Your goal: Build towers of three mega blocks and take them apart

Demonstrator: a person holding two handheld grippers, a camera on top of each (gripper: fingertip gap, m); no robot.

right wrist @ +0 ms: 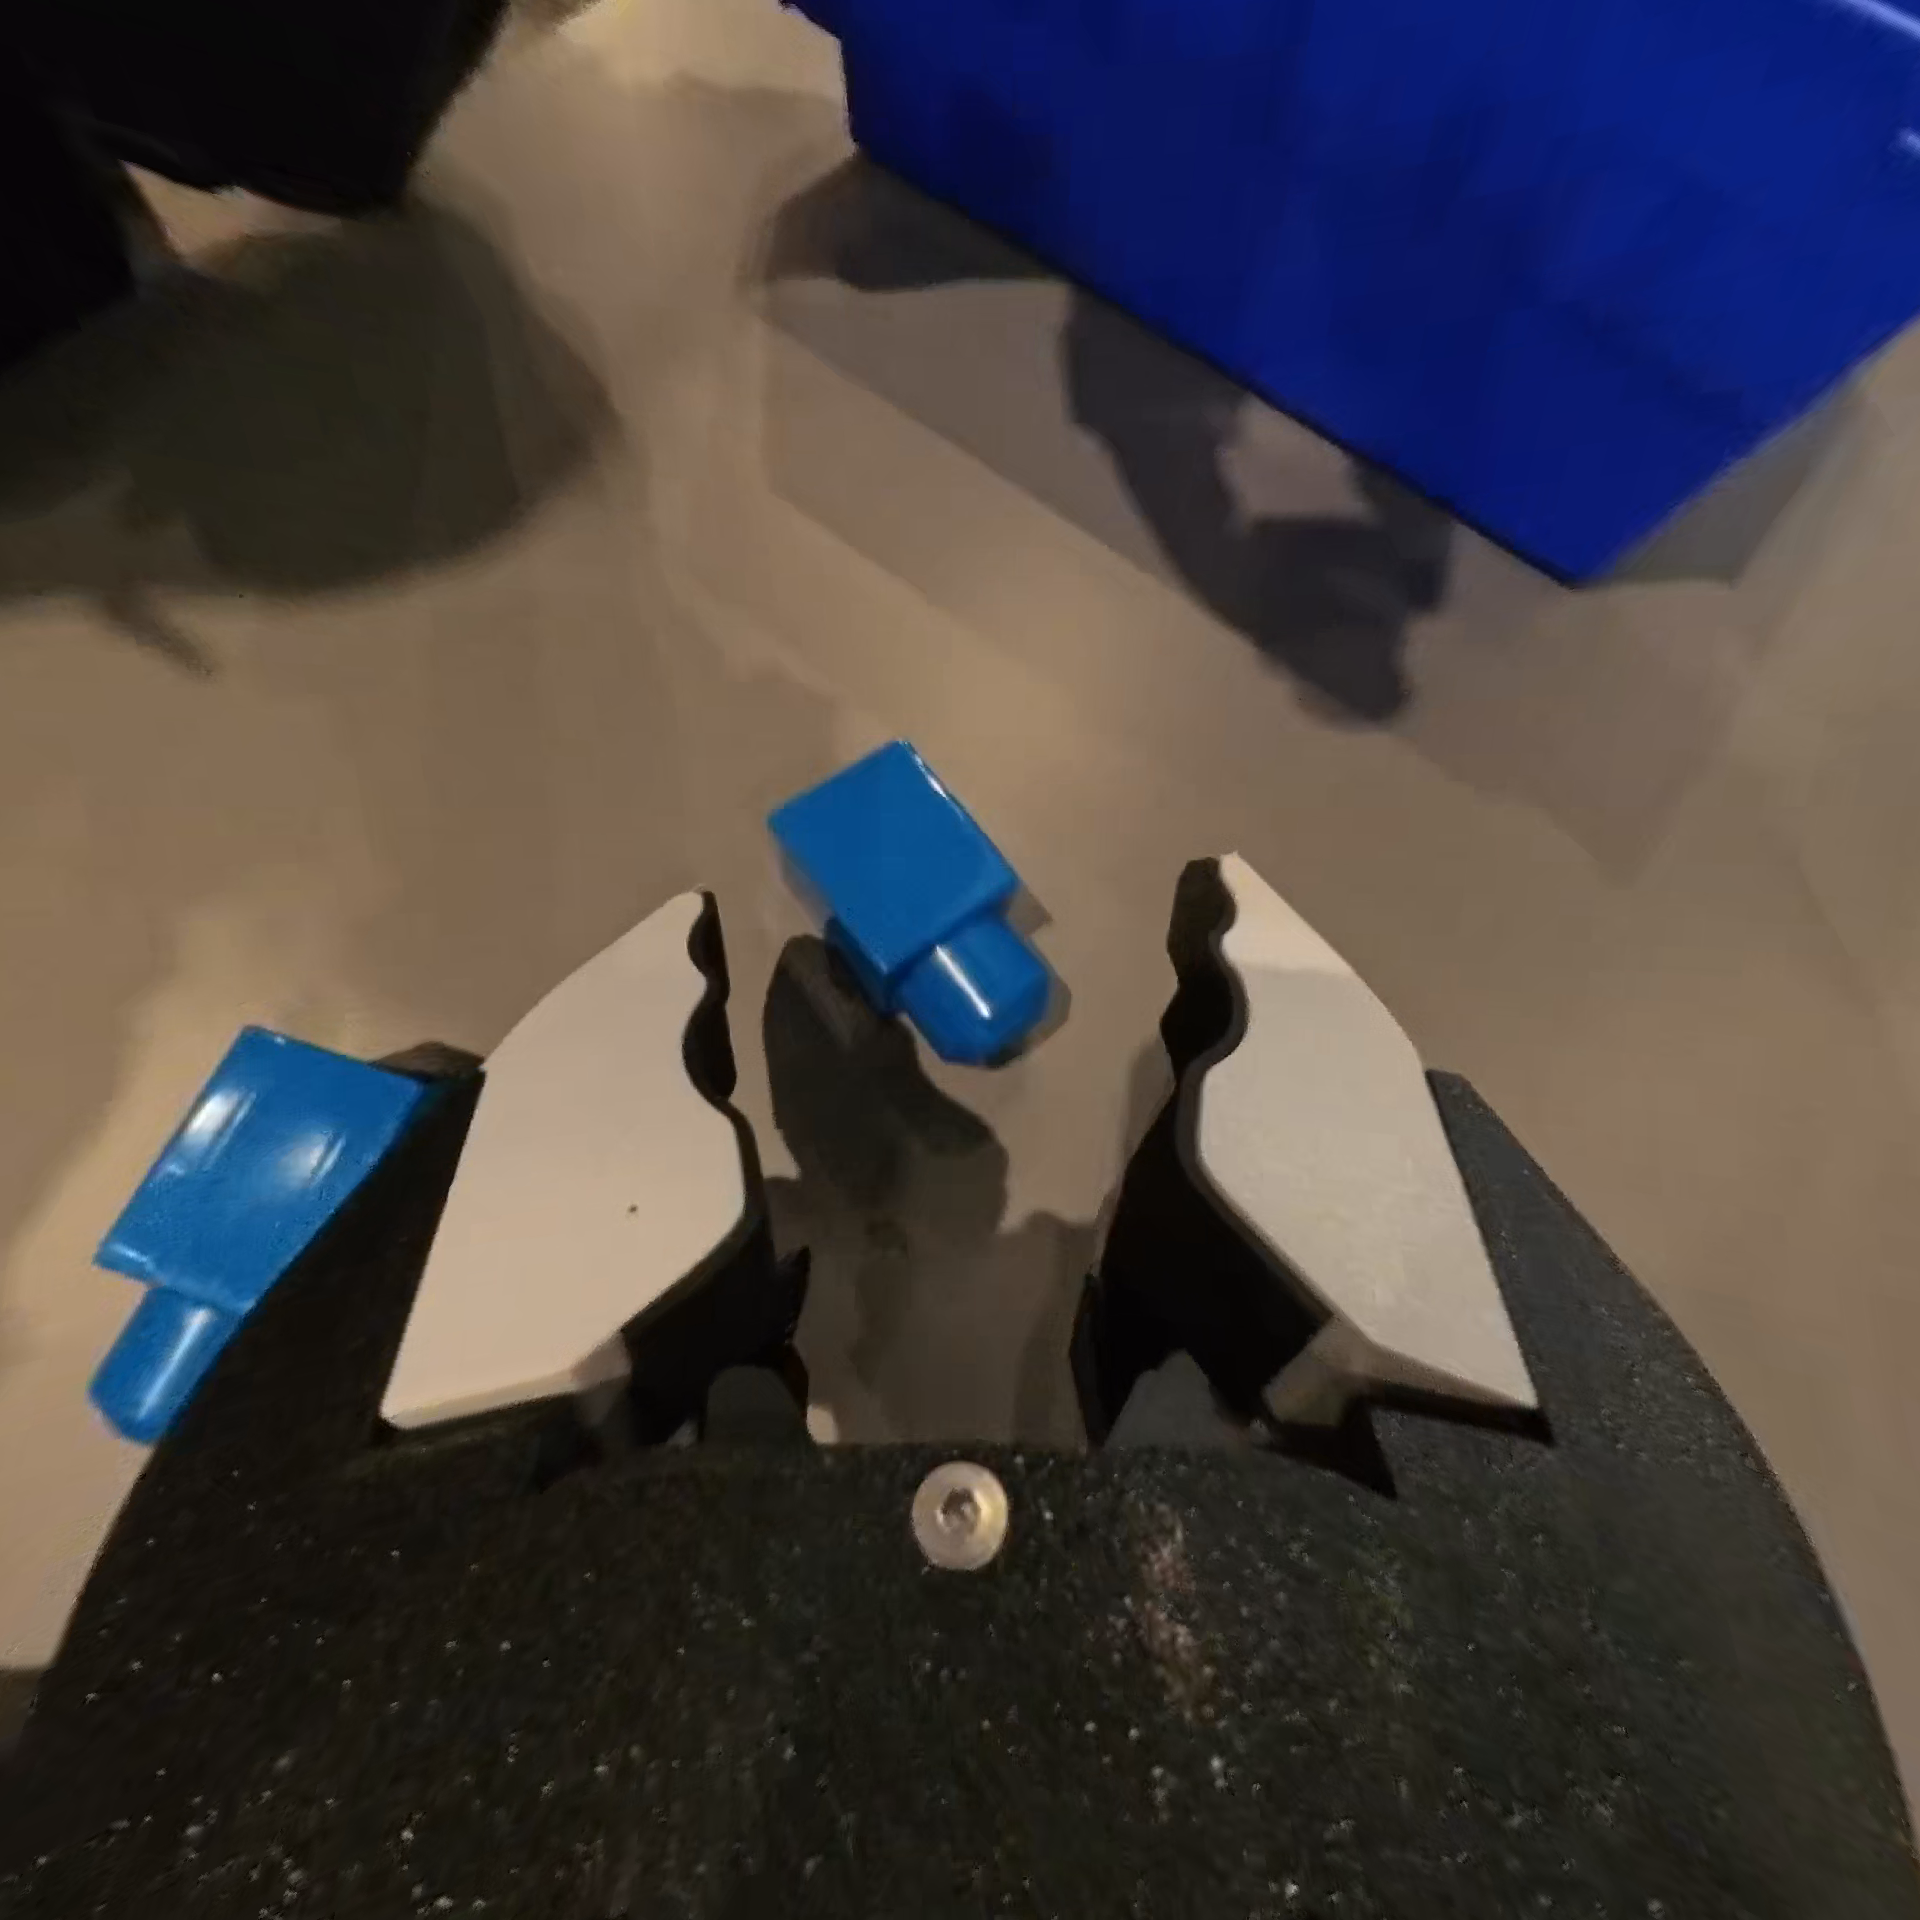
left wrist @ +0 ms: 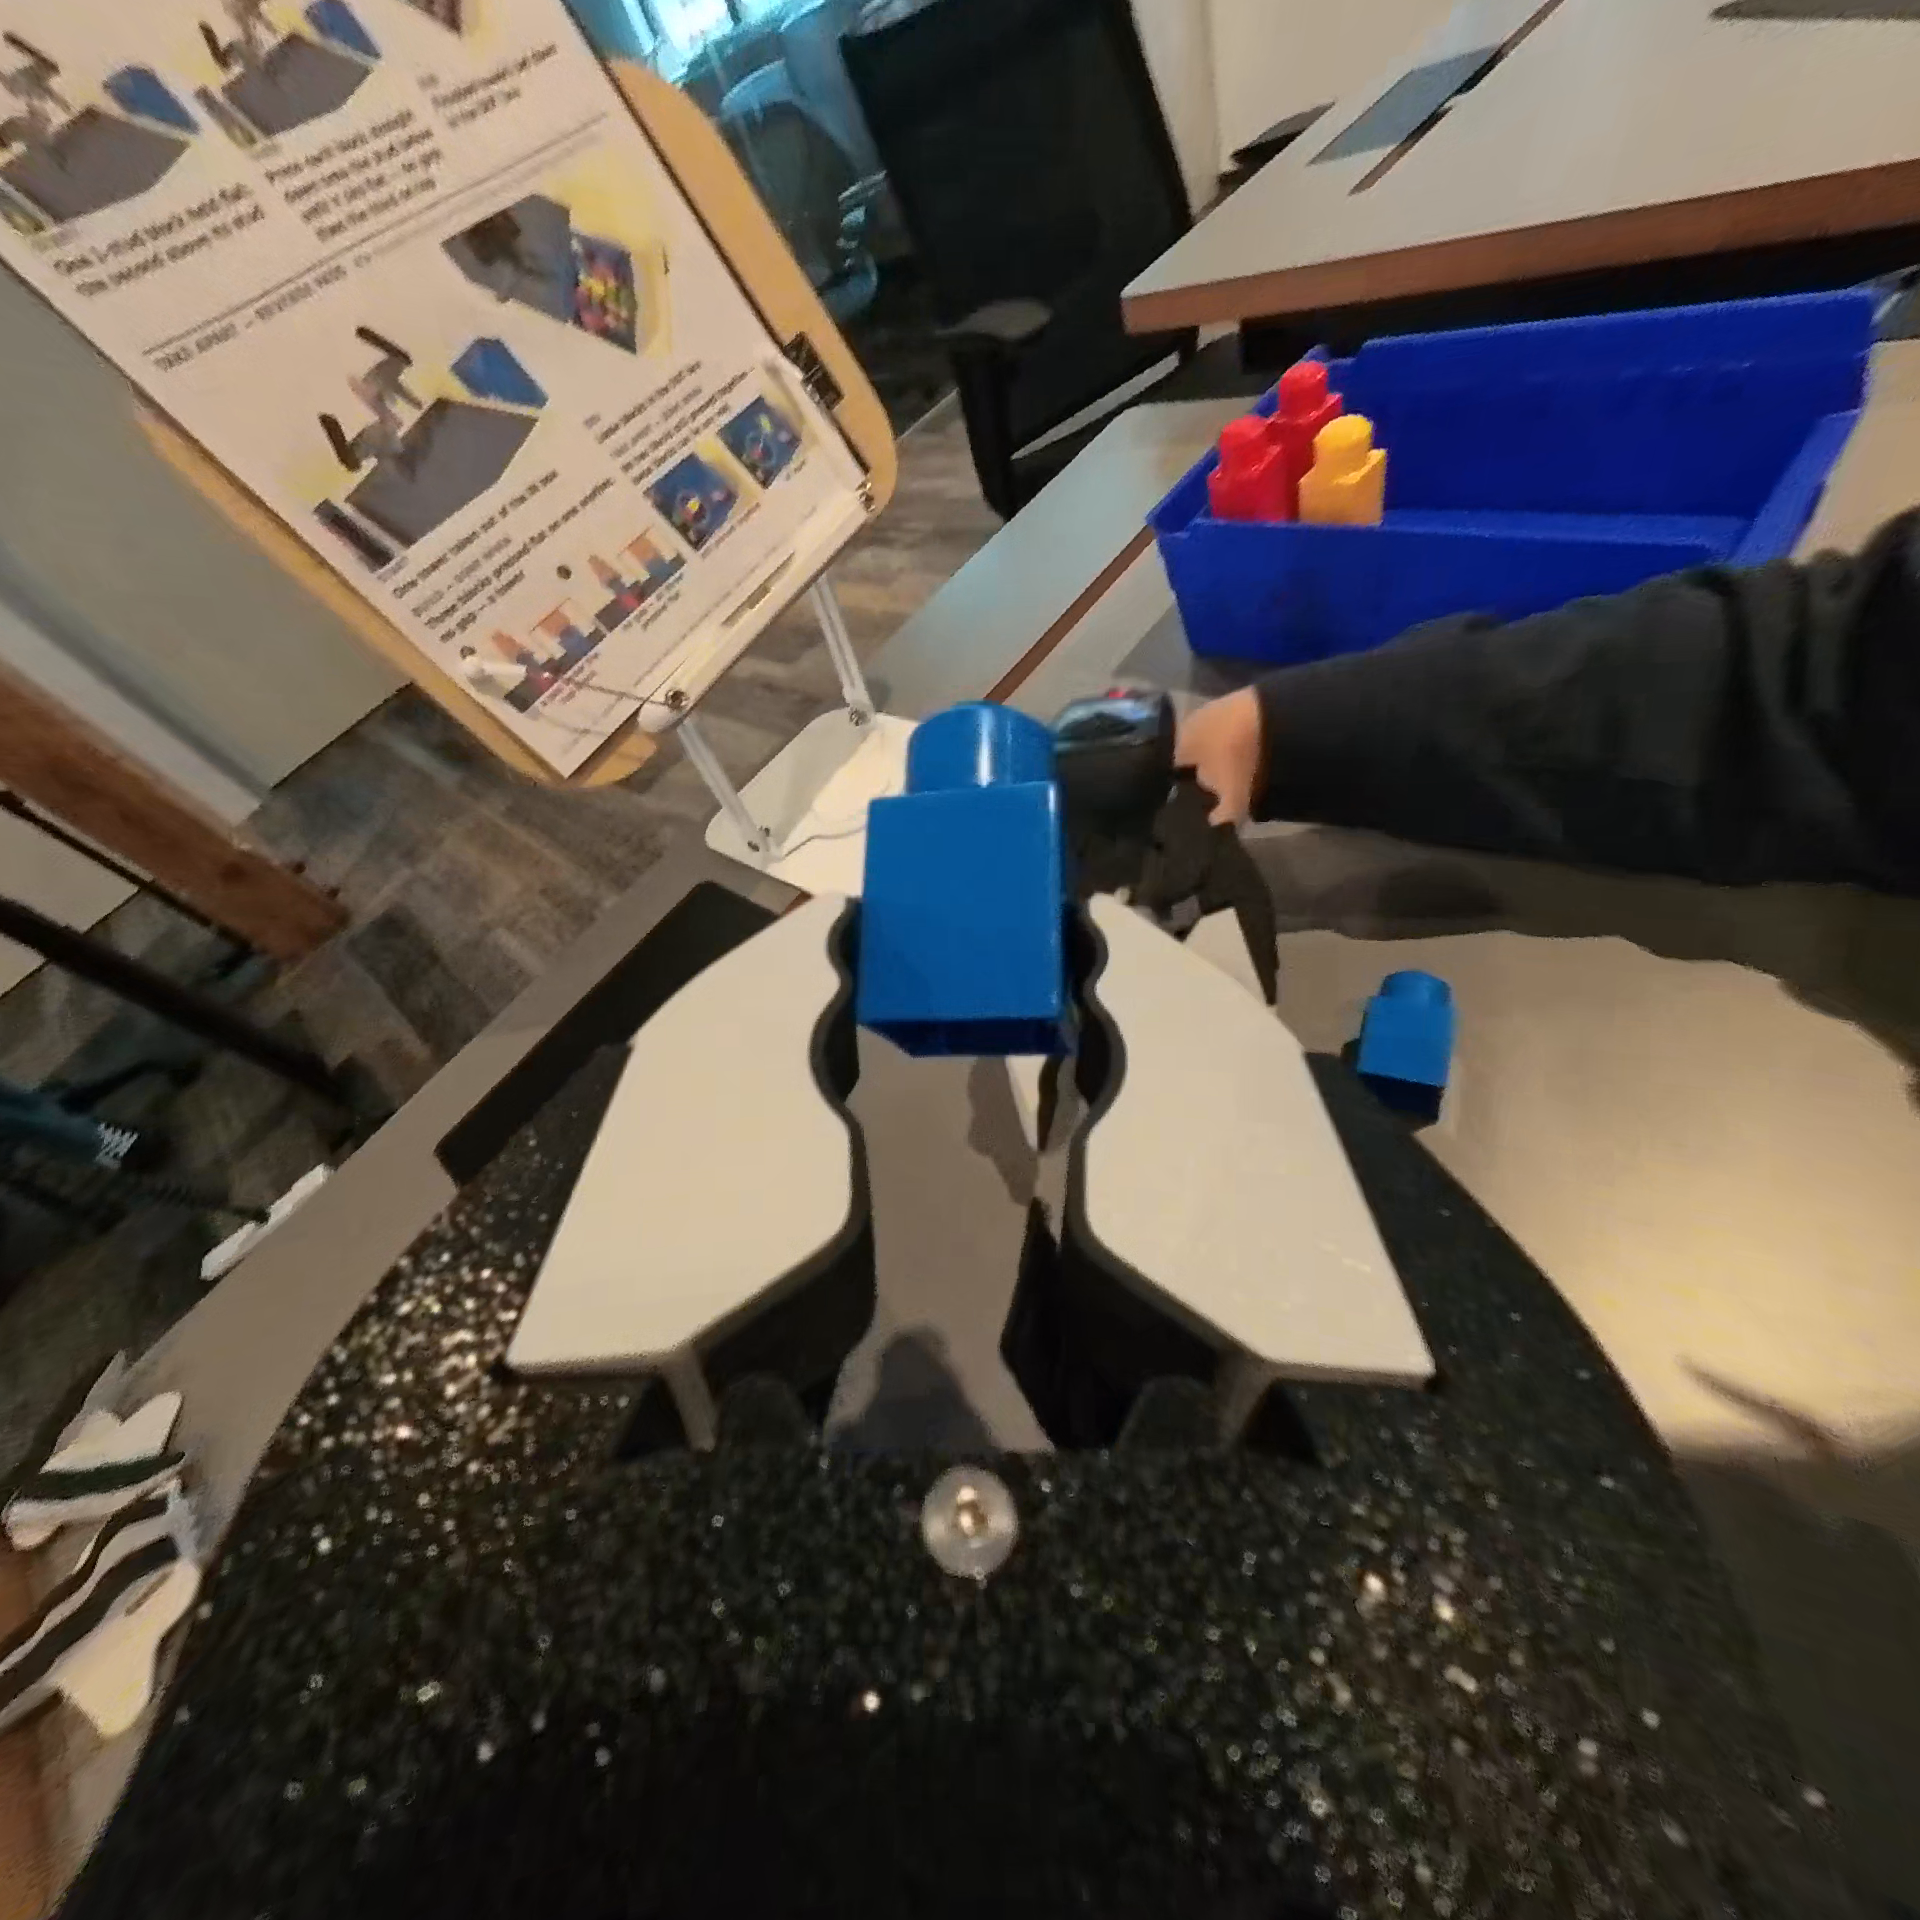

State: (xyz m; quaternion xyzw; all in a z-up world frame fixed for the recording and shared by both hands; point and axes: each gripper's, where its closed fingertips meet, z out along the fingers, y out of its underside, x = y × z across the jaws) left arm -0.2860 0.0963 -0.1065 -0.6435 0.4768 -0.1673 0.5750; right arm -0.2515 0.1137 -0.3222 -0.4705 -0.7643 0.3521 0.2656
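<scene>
Held block: a blue block [left wrist: 961, 914], stud up, sits at centre of the left wrist view, pinched between the tips of the left gripper [left wrist: 966, 966]; its open underside shows, clear of the surface [left wrist: 1558, 1195].
Second block: a smaller-looking blue block [left wrist: 1405, 1042] stands upright on the surface at right of centre, apart from the held one.
Right gripper: in the right wrist view the right gripper [right wrist: 961, 894] is spread wide, pinching nothing.
Block at right gripper: a blue block [right wrist: 902, 902] lies between and just beyond the fingertips, stud pointing to the lower right; whether it touches either finger or rests on the surface [right wrist: 468, 727] cannot be told.
Lower-left block: another blue block [right wrist: 249, 1184] shows at the lower left, beside the outer edge of the gripper's left finger, stud pointing down the frame.
Open room: bare surface lies ahead of the right gripper, up to the bin; shadows cross it.
Bin: a blue bin [left wrist: 1538, 488] stands at upper right of the left wrist view, holding two red blocks [left wrist: 1273, 452] and a yellow block [left wrist: 1345, 473] upright in its near-left corner; its wall [right wrist: 1403, 260] fills the upper right of the right wrist view.
Surface edge: the surface's edge runs diagonally past the bin's left end, floor beyond it.
Hand: a dark-sleeved hand [left wrist: 1221, 753] reaches in from the right.
Board: an instruction board [left wrist: 436, 343] on a stand, upper left.
</scene>
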